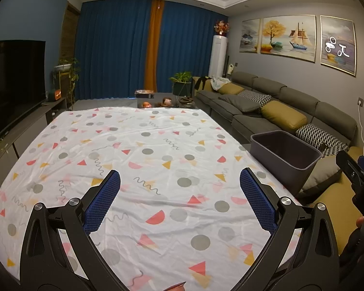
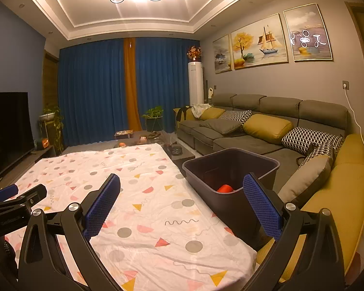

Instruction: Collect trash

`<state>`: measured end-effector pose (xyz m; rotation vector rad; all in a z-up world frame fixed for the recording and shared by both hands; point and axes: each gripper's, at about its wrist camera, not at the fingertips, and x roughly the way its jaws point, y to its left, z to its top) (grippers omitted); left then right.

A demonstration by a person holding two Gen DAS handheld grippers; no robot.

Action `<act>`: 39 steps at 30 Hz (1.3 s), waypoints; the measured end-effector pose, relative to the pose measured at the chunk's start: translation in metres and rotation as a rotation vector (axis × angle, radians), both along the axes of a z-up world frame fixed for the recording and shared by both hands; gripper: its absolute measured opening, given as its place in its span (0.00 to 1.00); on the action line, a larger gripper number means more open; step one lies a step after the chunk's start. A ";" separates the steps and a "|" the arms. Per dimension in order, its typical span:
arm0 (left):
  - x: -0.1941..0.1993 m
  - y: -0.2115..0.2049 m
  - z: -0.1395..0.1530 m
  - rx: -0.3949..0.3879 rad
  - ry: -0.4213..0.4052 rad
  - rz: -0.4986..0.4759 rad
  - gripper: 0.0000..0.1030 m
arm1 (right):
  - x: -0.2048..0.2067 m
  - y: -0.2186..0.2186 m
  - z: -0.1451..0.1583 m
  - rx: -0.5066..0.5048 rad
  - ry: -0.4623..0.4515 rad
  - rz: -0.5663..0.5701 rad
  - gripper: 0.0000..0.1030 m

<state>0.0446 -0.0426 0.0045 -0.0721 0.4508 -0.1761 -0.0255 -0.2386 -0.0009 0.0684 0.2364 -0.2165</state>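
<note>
Patterned white cloth covers my desk; both my left hand-held gripper and right hand-held gripper gape apart, empty, dark grey plastic bin at right holding an orange scrap.

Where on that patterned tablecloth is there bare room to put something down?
Nearly all of the white patterned tablecloth is bare, from the open left gripper to the far edge. Only the right edge is crowded, by the dark grey plastic bin holding an orange object.

Dark grey bin upright beside table edge, orange item inside.
</note>
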 end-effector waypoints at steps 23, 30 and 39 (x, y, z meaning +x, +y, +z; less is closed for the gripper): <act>-0.004 -0.002 0.002 -0.005 -0.003 -0.011 0.94 | 0.000 0.001 -0.001 0.009 -0.002 -0.008 0.95; -0.005 -0.002 0.003 -0.005 -0.005 -0.015 0.94 | 0.000 0.001 0.000 0.011 -0.002 -0.009 0.95; -0.005 -0.001 0.003 -0.004 -0.007 -0.015 0.94 | 0.000 0.001 0.000 0.010 -0.002 -0.009 0.95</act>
